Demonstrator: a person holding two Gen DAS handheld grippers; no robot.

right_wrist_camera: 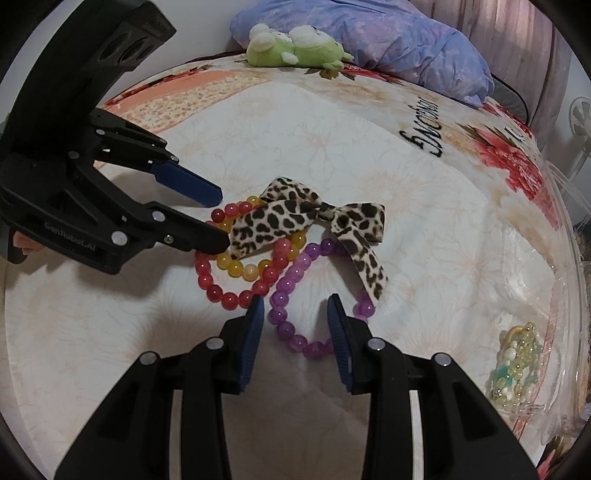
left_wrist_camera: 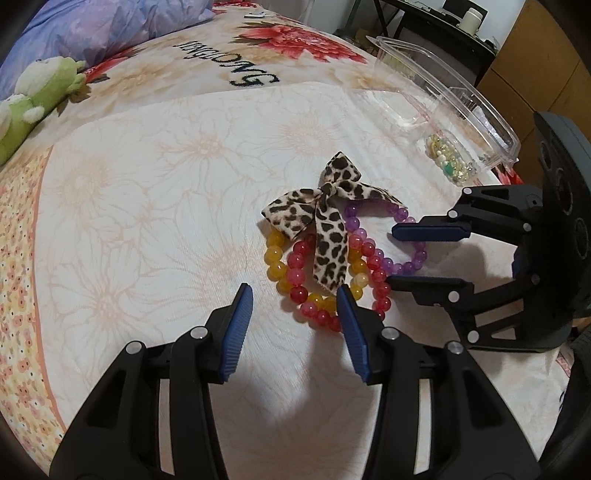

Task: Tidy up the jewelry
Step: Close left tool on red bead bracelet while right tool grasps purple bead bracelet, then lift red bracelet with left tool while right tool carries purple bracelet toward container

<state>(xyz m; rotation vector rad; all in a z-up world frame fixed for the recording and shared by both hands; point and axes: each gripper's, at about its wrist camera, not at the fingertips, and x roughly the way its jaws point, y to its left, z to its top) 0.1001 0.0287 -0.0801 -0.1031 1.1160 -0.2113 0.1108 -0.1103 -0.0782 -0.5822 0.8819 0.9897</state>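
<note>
Three bead bracelets lie mid-frame: one yellow bracelet [left_wrist_camera: 277, 258], one red bracelet [left_wrist_camera: 373, 271] and one purple bracelet [left_wrist_camera: 413, 258]. One leopard-print bow [left_wrist_camera: 325, 218] rests across them. One clear plastic box [left_wrist_camera: 458, 92] sits at upper right, one green plush toy [left_wrist_camera: 37, 96] at upper left, one blue pillow [left_wrist_camera: 92, 33] above it. Two grippers: the left gripper [left_wrist_camera: 295, 299] and the right gripper [left_wrist_camera: 392, 254].

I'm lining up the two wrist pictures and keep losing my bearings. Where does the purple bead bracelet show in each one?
Left wrist view: the purple bead bracelet lies right of centre, between the fingers of the right gripper.
Right wrist view: the bracelet lies low at centre, its near arc between that gripper's own fingers.
Shared landmark: the leopard-print bow, overlapping the bracelets in both.
</note>
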